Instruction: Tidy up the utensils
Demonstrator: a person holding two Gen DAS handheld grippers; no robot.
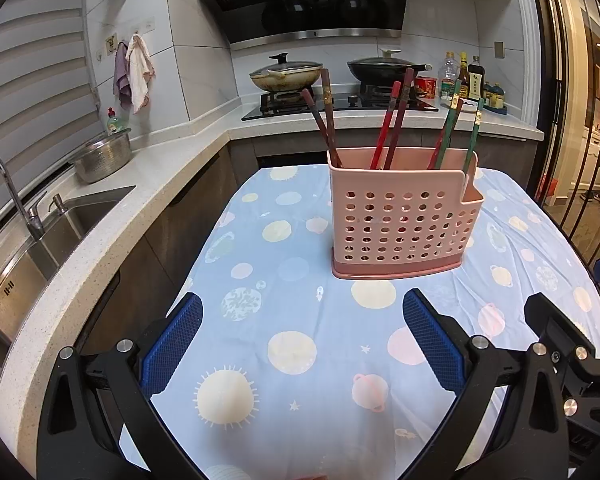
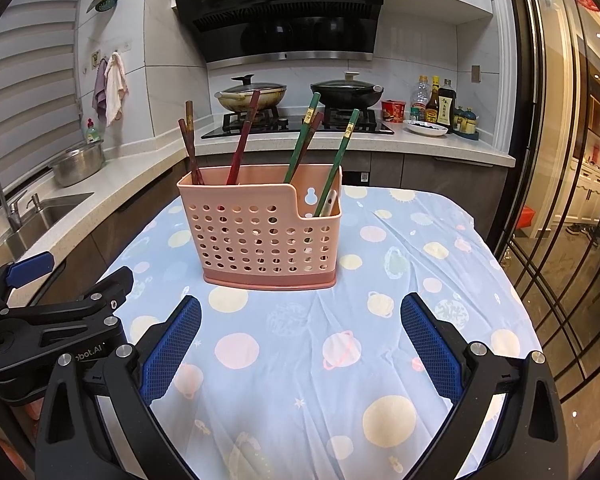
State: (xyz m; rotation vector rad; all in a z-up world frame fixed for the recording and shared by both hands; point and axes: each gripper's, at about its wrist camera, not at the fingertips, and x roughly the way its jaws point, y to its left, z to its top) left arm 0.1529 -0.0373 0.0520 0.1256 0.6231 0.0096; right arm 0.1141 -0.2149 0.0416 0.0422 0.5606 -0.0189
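Note:
A pink perforated utensil holder (image 1: 404, 220) (image 2: 260, 232) stands upright on the blue planet-print tablecloth (image 1: 300, 320) (image 2: 340, 340). Several chopsticks lean inside it: brown ones (image 1: 326, 116) (image 2: 190, 148) at the left, red ones (image 1: 392, 124) (image 2: 244, 140) in the middle, green ones (image 1: 452, 128) (image 2: 340, 152) at the right. A white utensil handle (image 2: 330, 202) shows in the low right compartment. My left gripper (image 1: 302, 304) is open, nothing between its blue pads (image 1: 176, 344), short of the holder. My right gripper (image 2: 300, 308) is open and empty too, just in front of the holder.
A stone counter with a steel sink (image 1: 40, 240) and a metal colander (image 1: 104, 156) runs along the left. Beyond the table, a hob carries two lidded pans (image 2: 252, 94) (image 2: 346, 92), with sauce bottles (image 2: 434, 100) to the right. A glass sliding door (image 2: 560, 160) lines the right side.

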